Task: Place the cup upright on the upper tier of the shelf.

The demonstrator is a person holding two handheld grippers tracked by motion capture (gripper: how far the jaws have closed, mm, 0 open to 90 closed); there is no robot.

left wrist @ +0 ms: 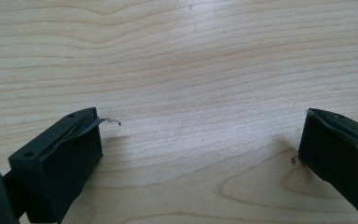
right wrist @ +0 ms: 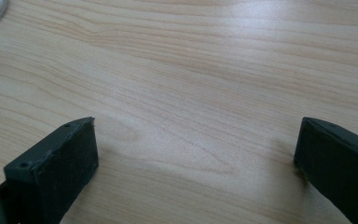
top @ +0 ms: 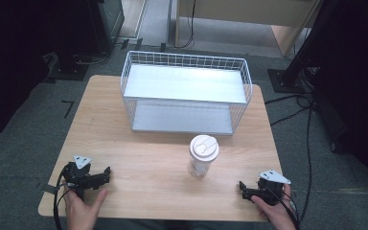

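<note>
Table (top: 143, 158): pale wood-grain top, smooth, slight sheen. Wire basket (top: 187, 91): white-coated metal mesh with 2 flat matt grey shelves. Cup (top: 202, 155): clear plastic body, white glossy lid. Left gripper (left wrist: 200, 140) and right gripper (right wrist: 196, 144): matt black plastic, pads finely textured.

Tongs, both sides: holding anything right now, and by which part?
Nothing held. Left tongs and right tongs are open over bare table; the lidded cup stands apart between them.
</note>
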